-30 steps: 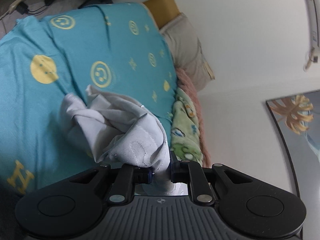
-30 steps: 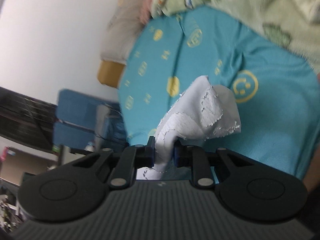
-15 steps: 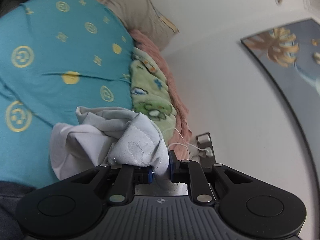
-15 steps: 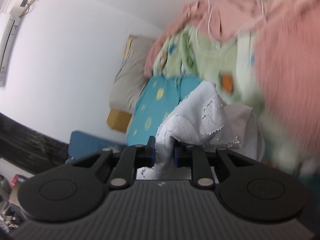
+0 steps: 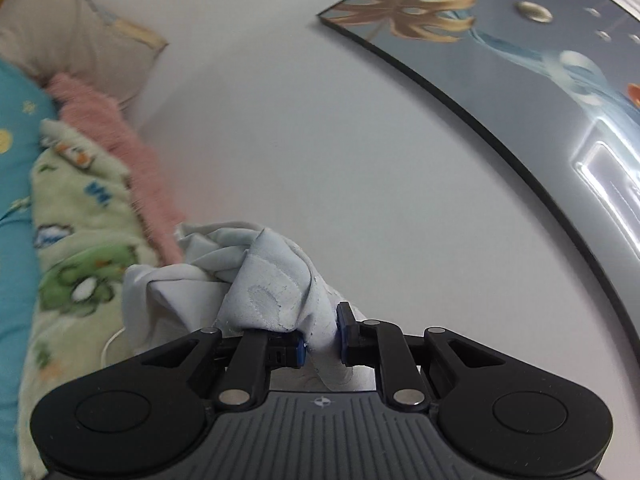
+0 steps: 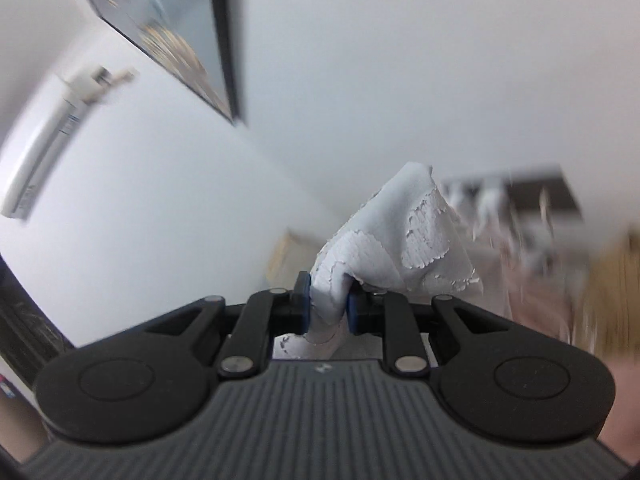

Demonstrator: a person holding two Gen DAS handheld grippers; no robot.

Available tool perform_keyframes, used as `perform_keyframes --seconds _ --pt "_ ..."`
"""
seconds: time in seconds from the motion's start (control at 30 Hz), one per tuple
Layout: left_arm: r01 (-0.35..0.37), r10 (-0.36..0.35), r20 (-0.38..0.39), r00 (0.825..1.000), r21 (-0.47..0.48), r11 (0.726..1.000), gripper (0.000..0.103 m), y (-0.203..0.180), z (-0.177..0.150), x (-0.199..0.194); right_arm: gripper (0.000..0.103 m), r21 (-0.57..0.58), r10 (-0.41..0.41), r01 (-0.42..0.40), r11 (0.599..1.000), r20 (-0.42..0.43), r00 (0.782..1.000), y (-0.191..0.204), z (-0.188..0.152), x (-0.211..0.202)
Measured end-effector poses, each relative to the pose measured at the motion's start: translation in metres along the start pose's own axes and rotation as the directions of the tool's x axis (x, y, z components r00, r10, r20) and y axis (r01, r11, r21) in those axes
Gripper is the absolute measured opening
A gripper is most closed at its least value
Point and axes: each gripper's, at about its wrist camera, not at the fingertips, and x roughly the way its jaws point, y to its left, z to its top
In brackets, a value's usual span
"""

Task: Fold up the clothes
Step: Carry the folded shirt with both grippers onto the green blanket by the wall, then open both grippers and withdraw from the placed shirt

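Both hand-held grippers [image 5: 322,334] [image 6: 327,306] clamp bunched white garment [image 5: 260,280] [image 6: 400,240].

Ahead of the left tongs [image 5: 322,336] the way is bare white wall [image 5: 304,140], open up to the framed picture [image 5: 520,52] at upper right. To the left, a green blanket [image 5: 80,248], a pink blanket [image 5: 120,148] and a beige pillow [image 5: 76,36] crowd the path. Bunched white cloth [image 5: 256,280] fills the gap between these tongs. The right tongs [image 6: 327,312], likewise stuffed with cloth, face open wall, with the picture and an air conditioner [image 6: 40,160] at left and blurred clutter [image 6: 540,240] at right.
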Motion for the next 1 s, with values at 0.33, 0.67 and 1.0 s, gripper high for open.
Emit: perform_keyframes --seconds 0.33,0.67,1.0 --pt "-0.231 0.282 -0.261 0.923 0.211 0.95 0.019 0.14 -0.141 0.057 0.021 -0.078 -0.337 0.329 0.941 -0.3 0.893 -0.128 -0.112 0.019" --pt "-0.288 0.383 -0.233 0.894 0.357 0.889 0.084 0.089 -0.125 0.026 0.04 -0.097 -0.422 0.415 0.905 -0.343 0.839 -0.112 -0.11 0.0" --pt "-0.301 0.356 0.007 0.935 0.547 0.781 0.103 -0.042 -0.111 -0.103 0.088 -0.278 -0.362 0.309 0.91 -0.164 0.918 -0.004 -0.093 -0.095"
